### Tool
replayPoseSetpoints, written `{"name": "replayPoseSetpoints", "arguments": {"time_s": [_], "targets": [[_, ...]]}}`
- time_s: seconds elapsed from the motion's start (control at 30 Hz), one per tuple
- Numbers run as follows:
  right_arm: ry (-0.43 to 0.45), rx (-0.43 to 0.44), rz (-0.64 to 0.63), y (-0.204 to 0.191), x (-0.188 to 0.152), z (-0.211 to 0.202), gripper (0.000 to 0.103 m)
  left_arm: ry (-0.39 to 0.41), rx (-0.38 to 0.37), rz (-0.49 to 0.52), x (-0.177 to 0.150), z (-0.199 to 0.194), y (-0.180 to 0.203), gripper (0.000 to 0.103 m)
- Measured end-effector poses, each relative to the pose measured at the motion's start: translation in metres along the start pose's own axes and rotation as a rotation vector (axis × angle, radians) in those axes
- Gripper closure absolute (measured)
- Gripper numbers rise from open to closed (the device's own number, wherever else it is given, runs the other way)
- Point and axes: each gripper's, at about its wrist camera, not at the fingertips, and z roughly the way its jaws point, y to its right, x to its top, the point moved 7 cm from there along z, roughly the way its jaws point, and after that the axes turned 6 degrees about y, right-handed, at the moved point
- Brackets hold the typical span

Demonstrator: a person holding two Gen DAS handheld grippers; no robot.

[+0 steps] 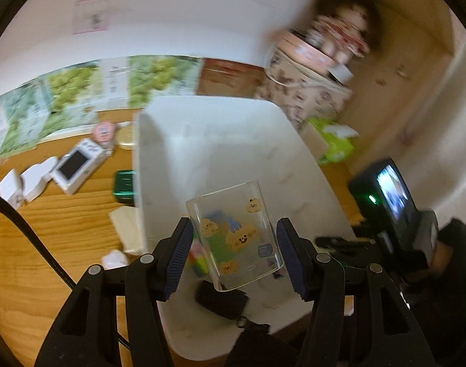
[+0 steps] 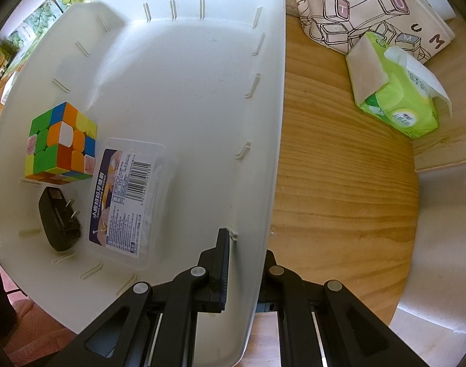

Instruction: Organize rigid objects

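Note:
My left gripper (image 1: 236,253) is shut on a clear plastic holder (image 1: 233,229) with bear stickers, tilted and held in the air over the near end of the white bin (image 1: 214,140). Below it in the bin lies a black charger (image 1: 220,301). My right gripper (image 2: 248,269) points straight down and is shut on the bin's right wall (image 2: 263,183); one finger (image 2: 222,266) is inside and the other is hidden outside the wall. In the bin's left part lie a colour cube (image 2: 61,143), a black charger (image 2: 58,220) and a clear labelled box (image 2: 129,198).
On the wooden table left of the bin lie a white carton (image 1: 77,168), small white boxes (image 1: 28,183), a green tin (image 1: 124,186), a gold tin (image 1: 127,139) and folded paper (image 1: 126,226). To its right are a green tissue pack (image 2: 398,98) and a printed tote bag (image 2: 370,9).

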Motion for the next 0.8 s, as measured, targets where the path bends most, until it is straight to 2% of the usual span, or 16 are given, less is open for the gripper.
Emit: {"name": "replayPoseSetpoints", "arguments": {"time_s": [0.23, 0.47, 0.53, 0.7, 0.8], "targets": [[-0.001, 0.000, 0.000, 0.001, -0.001, 0.001, 0.092, -0.037, -0.050, 0.088, -0.008, 0.004, 0.025, 0.042], [-0.001, 0.000, -0.003, 0.002, -0.001, 0.001, 0.092, -0.048, -0.044, 0.078, -0.008, 0.005, 0.023, 0.041], [-0.002, 0.000, -0.004, 0.002, -0.001, 0.001, 0.092, -0.046, -0.039, 0.071, -0.007, 0.004, 0.022, 0.032], [-0.007, -0.003, -0.007, 0.002, -0.001, 0.005, 0.092, -0.029, -0.021, 0.074, -0.004, 0.001, 0.020, 0.026], [-0.010, -0.005, -0.009, 0.001, 0.000, 0.007, 0.092, -0.021, -0.009, 0.069, -0.002, 0.000, 0.016, 0.025]]}}
